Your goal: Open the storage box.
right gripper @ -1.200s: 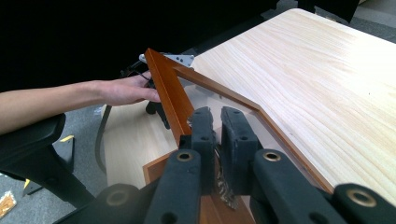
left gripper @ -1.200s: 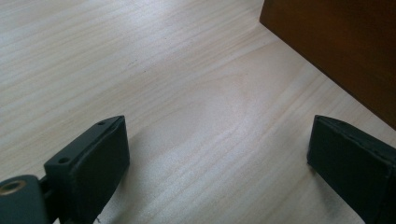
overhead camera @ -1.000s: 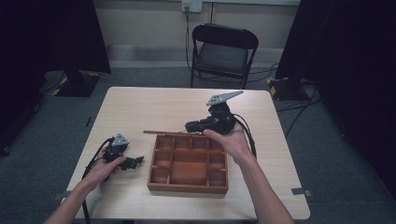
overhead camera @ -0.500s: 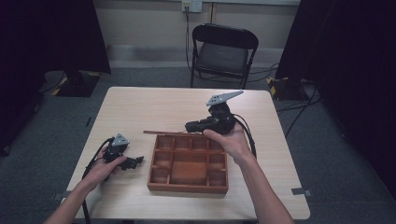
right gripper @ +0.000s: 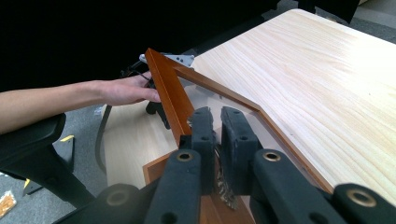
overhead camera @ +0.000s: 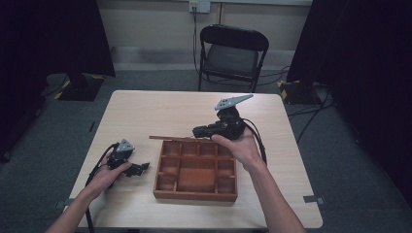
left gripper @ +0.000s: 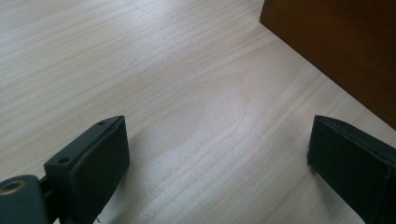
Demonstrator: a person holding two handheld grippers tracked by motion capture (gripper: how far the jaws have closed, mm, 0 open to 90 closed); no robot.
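A brown wooden box (overhead camera: 196, 194) with several compartments lies open on the table's near half. Its lid (overhead camera: 167, 138), a wooden frame (right gripper: 167, 86) around a clear pane, is held up edge-on over the box's far left rim. My right gripper (overhead camera: 198, 131) is shut on the lid's frame (right gripper: 215, 122), reaching in from the right. On the table left of the box rests my left gripper (overhead camera: 141, 168), its jaws open (left gripper: 217, 140) on bare wood, with the box's wall (left gripper: 336, 42) just ahead to the right.
The pale wooden table (overhead camera: 160, 109) has bare room behind the box and at its left. A black folding chair (overhead camera: 232, 53) stands past the far edge. Cables trail from both grippers, and dark curtains hang at both sides.
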